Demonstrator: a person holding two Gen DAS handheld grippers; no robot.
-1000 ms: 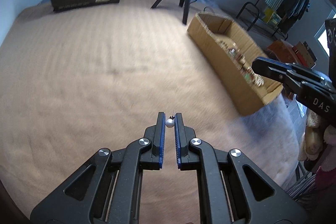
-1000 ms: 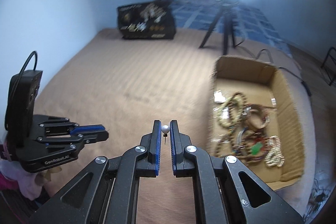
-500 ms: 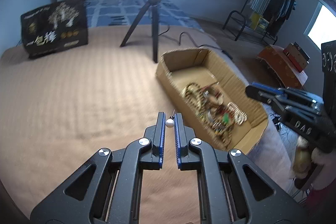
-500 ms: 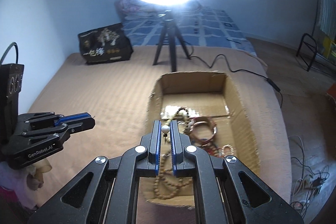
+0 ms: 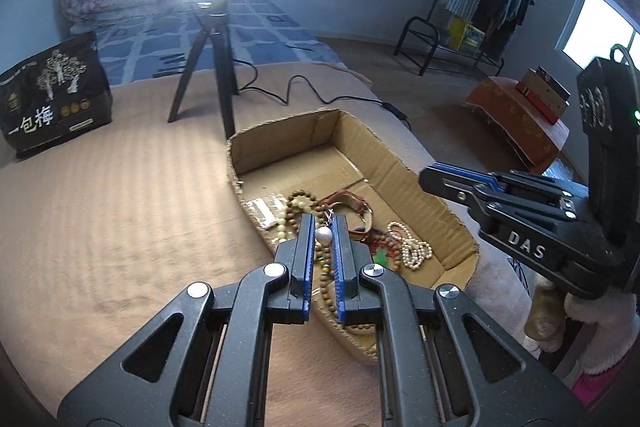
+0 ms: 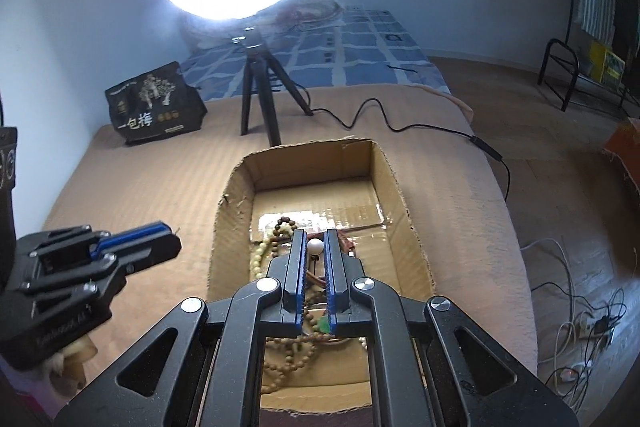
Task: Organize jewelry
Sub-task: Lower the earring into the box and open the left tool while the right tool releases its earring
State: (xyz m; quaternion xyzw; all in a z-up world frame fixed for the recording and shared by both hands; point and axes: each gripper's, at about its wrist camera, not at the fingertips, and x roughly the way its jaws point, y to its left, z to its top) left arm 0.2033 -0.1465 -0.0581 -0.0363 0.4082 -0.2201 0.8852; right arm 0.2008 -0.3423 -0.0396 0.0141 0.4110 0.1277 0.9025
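Note:
My left gripper [image 5: 323,227] is shut on a white pearl earring [image 5: 323,235] and hangs over the near left rim of an open cardboard box [image 5: 352,131]. My right gripper [image 6: 315,241] is shut on a second pearl earring [image 6: 315,247], its pin pointing down, held above the inside of the same box [image 6: 384,187]. Beaded bracelets [image 5: 298,205], a white pearl strand [image 5: 414,251] and wooden beads [image 6: 288,351] lie in the box. The right gripper shows at the right of the left wrist view [image 5: 436,179]; the left gripper shows at the left of the right wrist view [image 6: 172,243].
The box sits on a tan bedspread [image 5: 120,219]. A ring light on a black tripod [image 6: 256,99] stands behind it, its cable [image 6: 400,127] trailing right. A black printed bag [image 6: 154,107] stands at the back left. The bed edge drops to the floor on the right.
Both grippers have swung and advanced toward the cardboard box, each still holding its pearl earring. The box now lies directly under and ahead of both sets of fingers.

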